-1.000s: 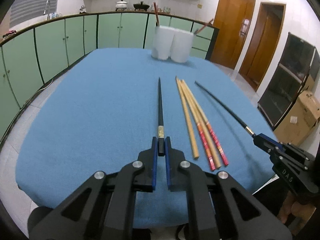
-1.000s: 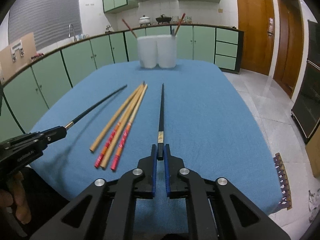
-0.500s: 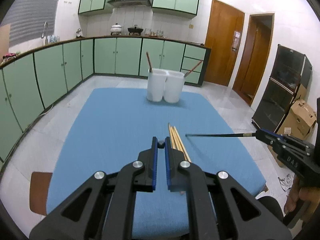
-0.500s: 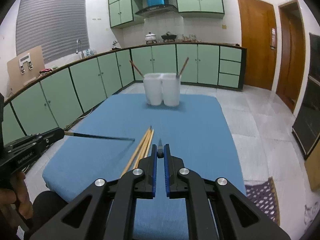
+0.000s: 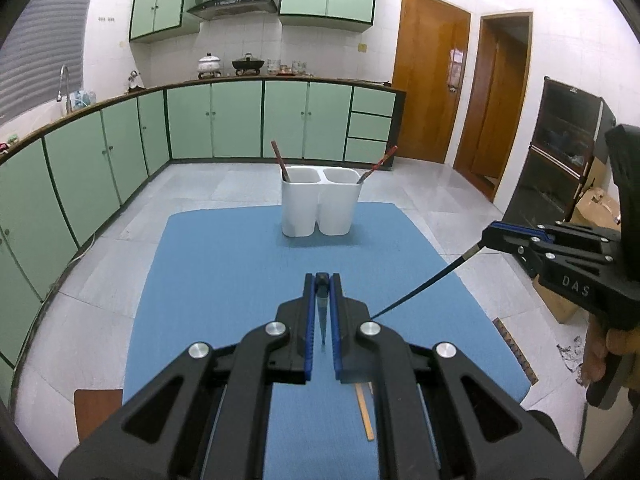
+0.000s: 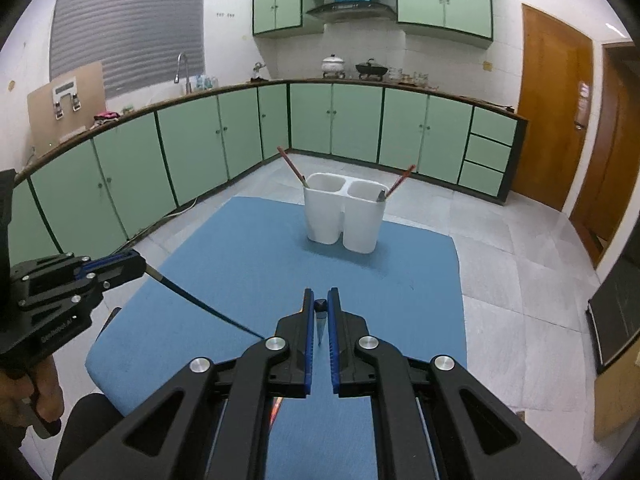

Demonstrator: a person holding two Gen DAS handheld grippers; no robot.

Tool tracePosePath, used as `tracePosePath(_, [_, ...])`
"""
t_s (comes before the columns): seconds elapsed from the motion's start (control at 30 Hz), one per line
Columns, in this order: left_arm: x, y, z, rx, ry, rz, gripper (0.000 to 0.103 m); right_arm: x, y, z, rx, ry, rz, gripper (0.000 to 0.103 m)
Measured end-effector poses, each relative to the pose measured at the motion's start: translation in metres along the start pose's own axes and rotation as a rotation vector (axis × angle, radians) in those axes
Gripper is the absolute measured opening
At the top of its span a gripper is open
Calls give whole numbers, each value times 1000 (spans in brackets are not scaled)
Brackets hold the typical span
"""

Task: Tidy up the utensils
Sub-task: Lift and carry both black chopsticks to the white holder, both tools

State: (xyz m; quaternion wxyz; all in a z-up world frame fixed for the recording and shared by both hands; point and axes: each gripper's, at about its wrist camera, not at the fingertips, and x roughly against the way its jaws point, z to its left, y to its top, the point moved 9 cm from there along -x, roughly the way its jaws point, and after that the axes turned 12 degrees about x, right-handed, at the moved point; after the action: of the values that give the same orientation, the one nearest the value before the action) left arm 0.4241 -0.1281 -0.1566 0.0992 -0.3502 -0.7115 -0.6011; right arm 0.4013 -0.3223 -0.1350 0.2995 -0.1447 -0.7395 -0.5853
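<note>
My left gripper (image 5: pixel 322 280) is shut on a black chopstick (image 5: pixel 322 320) that hangs tip-down between the pads, high above the blue table (image 5: pixel 224 280). My right gripper (image 6: pixel 320 304) is shut on a second black chopstick (image 6: pixel 320 326), also tip-down. Each gripper shows in the other's view, the right one (image 5: pixel 490 236) with its chopstick (image 5: pixel 424 288), the left one (image 6: pixel 138 264) with its chopstick (image 6: pixel 200 304). A white two-cup holder (image 5: pixel 320 204) stands at the table's far end with one red-handled chopstick (image 5: pixel 278 160) in each cup. A wooden chopstick (image 5: pixel 366 412) lies below my left gripper.
Green cabinets (image 6: pixel 200 148) run along the left and back walls. Wooden doors (image 5: pixel 432 88) and a dark cabinet (image 5: pixel 560 160) stand at the right, with a cardboard box (image 5: pixel 592 204) on the floor. A brown stool (image 5: pixel 98 412) sits by the table's near left corner.
Both grippers have lifted their black chopsticks off the table and risen high. The chopsticks have swung from pointing forward to hanging tip-down. The wooden chopsticks stayed on the table.
</note>
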Motion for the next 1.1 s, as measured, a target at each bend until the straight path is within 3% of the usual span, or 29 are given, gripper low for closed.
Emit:
tracePosePath(0.3, [-21,26,8,12,-14,37,6,-25,26,-12,2,36,61,6])
tracePosePath(0.67, [-16,41,6,2,-9,24,6,-16,42,-11,28,29,55,6])
tracePosePath(1.1, [-13,108,-16,-47,-16,-28,6,0,99,-29,44,5,17,6])
